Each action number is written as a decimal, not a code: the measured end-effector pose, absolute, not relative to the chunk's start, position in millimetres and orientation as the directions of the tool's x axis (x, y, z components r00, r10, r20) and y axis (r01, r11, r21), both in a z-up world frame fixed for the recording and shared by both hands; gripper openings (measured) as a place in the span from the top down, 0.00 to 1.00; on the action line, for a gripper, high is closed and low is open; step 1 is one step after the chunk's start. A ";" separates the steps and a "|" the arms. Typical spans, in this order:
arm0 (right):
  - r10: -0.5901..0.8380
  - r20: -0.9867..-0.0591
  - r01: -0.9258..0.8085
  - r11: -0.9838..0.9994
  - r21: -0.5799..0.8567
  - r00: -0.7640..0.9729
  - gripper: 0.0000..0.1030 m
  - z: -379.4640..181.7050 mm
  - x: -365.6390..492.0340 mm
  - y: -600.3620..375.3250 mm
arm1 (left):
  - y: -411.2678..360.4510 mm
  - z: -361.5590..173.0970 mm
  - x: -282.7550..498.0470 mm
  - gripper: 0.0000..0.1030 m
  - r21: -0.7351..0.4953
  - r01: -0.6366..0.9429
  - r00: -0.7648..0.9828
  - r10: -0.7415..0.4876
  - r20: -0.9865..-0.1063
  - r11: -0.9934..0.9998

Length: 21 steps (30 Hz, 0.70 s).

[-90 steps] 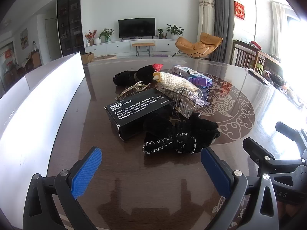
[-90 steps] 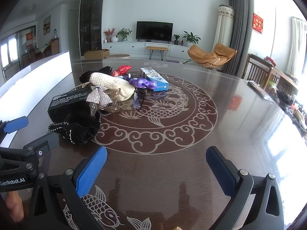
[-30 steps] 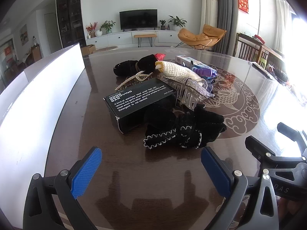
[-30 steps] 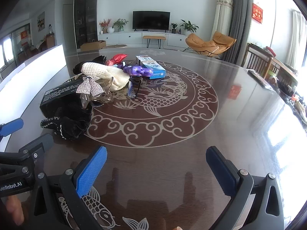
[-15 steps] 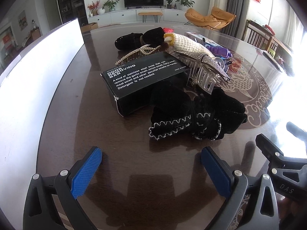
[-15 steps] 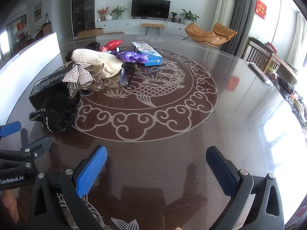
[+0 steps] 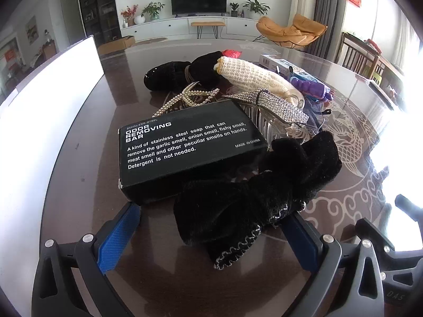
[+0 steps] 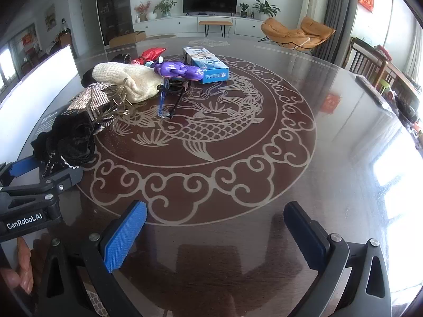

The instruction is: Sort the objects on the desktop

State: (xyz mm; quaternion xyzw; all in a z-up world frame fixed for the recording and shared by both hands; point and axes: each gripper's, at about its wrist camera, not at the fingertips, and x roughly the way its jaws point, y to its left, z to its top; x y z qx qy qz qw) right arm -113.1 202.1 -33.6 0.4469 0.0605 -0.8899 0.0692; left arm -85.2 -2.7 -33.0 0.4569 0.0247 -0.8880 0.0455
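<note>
In the left wrist view, the left gripper (image 7: 211, 231) is seen spread wide over the dark table (image 7: 79, 185), nothing clamped. The black velvet bow (image 7: 253, 195) lies between its blue pads (image 7: 117, 237); whether a pad touches it cannot be told. Just behind the bow, the black soap box (image 7: 185, 145) sits with its near corner close to the left pad. Behind the box, a pearl hair clip (image 7: 190, 97), a rhinestone claw clip (image 7: 267, 105), a cream knitted pouch (image 7: 253, 78) and a purple toy (image 7: 312, 87) are crowded together. A white panel (image 7: 39, 121) borders the table on the left, and a strip of bare table is left between it and the box.

In the right wrist view, the right gripper (image 8: 214, 235) is held released above bare table (image 8: 330, 137). The clutter is confined to the far left: the bow (image 8: 71, 140), the pouch (image 8: 127, 79), the toy (image 8: 177, 70), a blue-and-white box (image 8: 208, 64) and glasses (image 8: 169, 100). Wide free surface is seen ahead and rightward, up to the table's curved edge. The left gripper (image 8: 39, 179) is seen at the bow.
</note>
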 end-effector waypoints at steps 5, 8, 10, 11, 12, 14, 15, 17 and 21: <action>-0.045 -0.792 0.191 -0.977 -0.092 -0.609 0.00 -32.5 -109.1 197.7 | -4.3 -32.3 -87.3 0.00 -0.004 0.101 -0.578 -0.056 -0.814 -0.995; -0.061 -0.794 0.211 -0.974 -0.087 -0.606 0.00 -32.8 -110.6 198.2 | -4.1 -32.3 -87.2 0.00 -0.004 0.101 -0.578 -0.056 -0.814 -0.995; -0.096 -0.805 0.213 -0.976 -0.039 -0.586 0.00 -34.8 -114.5 203.9 | -4.2 -32.3 -87.2 0.00 -0.004 0.101 -0.578 -0.056 -0.814 -0.995; -0.118 -0.811 0.212 -0.977 -0.009 -0.573 0.00 -35.9 -116.9 208.3 | -4.2 -32.5 -87.3 0.00 -0.004 0.101 -0.579 -0.056 -0.814 -0.995; -0.111 -0.810 0.211 -0.977 -0.016 -0.575 0.00 -35.5 -117.6 208.7 | -4.4 -32.5 -87.3 0.00 -0.004 0.101 -0.579 -0.056 -0.814 -0.995; -0.112 -0.810 0.211 -0.977 -0.015 -0.575 0.00 -35.3 -118.3 208.3 | -4.4 -32.3 -87.2 0.00 -0.004 0.101 -0.578 -0.056 -0.814 -0.995; -0.113 -0.810 0.212 -0.977 -0.014 -0.575 0.00 -35.2 -118.2 207.9 | -4.5 -32.3 -87.3 0.00 -0.004 0.101 -0.578 -0.056 -0.814 -0.995; -0.113 -0.810 0.212 -0.977 -0.014 -0.575 0.00 -35.2 -118.1 207.6 | -4.4 -32.5 -87.3 0.00 -0.004 0.101 -0.579 -0.056 -0.814 -0.995; -0.113 -0.810 0.212 -0.977 -0.014 -0.575 0.00 -35.2 -118.2 207.9 | -4.5 -32.6 -87.3 0.00 -0.004 0.101 -0.579 -0.056 -0.813 -0.995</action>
